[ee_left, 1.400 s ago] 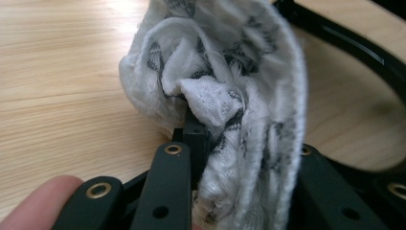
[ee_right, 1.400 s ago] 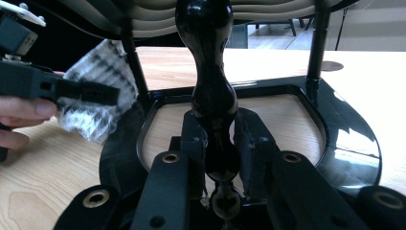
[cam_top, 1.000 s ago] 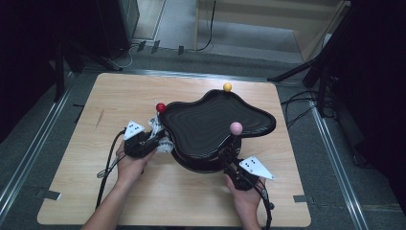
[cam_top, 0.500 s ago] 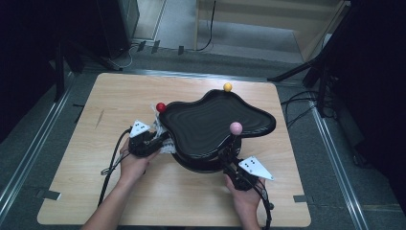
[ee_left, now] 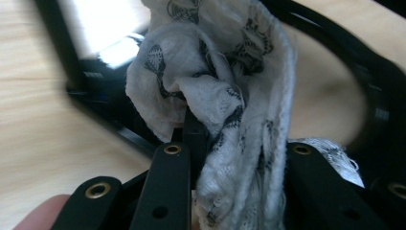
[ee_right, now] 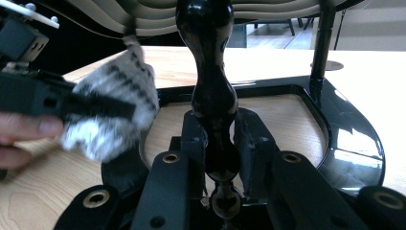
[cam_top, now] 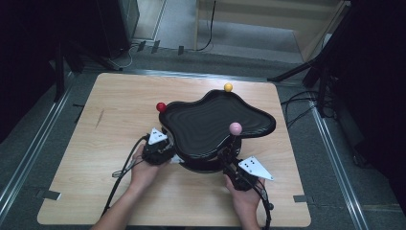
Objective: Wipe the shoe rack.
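Observation:
A black two-tier stand has a wavy top tray (cam_top: 215, 122) on posts tipped with a red ball (cam_top: 161, 107), a yellow ball (cam_top: 228, 87) and a pink ball (cam_top: 235, 128). My left gripper (cam_top: 173, 154) (ee_left: 239, 143) is shut on a crumpled white patterned cloth (ee_left: 225, 96) at the stand's left side, against the black base ring (ee_left: 378, 81). Its jaws have just been closing on the cloth. My right gripper (cam_top: 229, 155) (ee_right: 220, 139) is shut on the turned black post (ee_right: 210, 62) below the pink ball. The right gripper view also has the cloth (ee_right: 119, 91) under the tray.
The stand sits on a light wooden table (cam_top: 119, 110), right of its middle. Bare wood lies to the left and along the front edge. Cables trail from both grippers toward the near edge. Dark floor, rails and stands surround the table.
My left gripper with the cloth has slid to the right, closer in under the tray's left edge. The right gripper and the stand have kept still.

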Action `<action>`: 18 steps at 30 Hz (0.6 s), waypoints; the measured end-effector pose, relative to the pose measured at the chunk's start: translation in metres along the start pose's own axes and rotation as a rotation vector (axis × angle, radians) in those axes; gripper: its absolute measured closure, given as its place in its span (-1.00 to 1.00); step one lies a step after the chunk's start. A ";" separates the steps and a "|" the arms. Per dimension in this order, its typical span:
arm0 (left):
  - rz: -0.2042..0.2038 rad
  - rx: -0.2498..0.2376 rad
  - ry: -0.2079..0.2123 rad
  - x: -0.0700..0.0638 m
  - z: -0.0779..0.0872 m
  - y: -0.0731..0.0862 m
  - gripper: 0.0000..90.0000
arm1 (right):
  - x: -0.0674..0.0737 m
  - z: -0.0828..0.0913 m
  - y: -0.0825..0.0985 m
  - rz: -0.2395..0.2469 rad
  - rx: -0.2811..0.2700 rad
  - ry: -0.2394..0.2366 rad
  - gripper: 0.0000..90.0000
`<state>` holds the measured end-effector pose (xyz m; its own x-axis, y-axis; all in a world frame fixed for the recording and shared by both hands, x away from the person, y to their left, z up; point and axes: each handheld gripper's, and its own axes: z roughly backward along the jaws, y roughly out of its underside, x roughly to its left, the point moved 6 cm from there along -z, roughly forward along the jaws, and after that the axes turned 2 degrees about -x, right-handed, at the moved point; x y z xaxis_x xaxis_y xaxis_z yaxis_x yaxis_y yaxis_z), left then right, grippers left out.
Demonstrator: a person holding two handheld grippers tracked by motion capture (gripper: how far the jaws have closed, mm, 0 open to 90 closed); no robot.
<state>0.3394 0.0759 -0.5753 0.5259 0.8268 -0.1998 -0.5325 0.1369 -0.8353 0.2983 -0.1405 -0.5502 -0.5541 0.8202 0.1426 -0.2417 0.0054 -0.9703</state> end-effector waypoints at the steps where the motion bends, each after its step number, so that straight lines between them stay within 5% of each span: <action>1: -0.016 0.003 0.014 -0.009 -0.001 0.001 0.63 | 0.000 0.000 0.000 0.001 0.001 0.001 0.68; 3: -0.046 0.004 0.052 -0.028 -0.006 0.004 0.63 | 0.002 0.001 0.001 -0.003 0.003 0.001 0.68; 8: -0.070 0.008 0.076 -0.056 -0.010 0.010 0.63 | 0.007 0.002 0.001 -0.010 0.010 -0.005 0.68; 10: -0.126 0.012 0.082 -0.065 -0.010 0.011 0.64 | 0.009 0.002 0.002 -0.011 0.012 -0.009 0.68; 11: -0.121 0.008 0.072 -0.069 -0.010 0.012 0.64 | 0.009 0.002 0.002 -0.009 0.014 -0.009 0.68; 18: -0.110 0.012 0.102 -0.076 -0.010 0.012 0.65 | 0.013 0.002 0.002 -0.018 0.022 -0.012 0.68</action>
<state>0.2994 0.0090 -0.5754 0.6460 0.7466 -0.1592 -0.4758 0.2307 -0.8487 0.2890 -0.1314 -0.5498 -0.5593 0.8129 0.1623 -0.2688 0.0073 -0.9632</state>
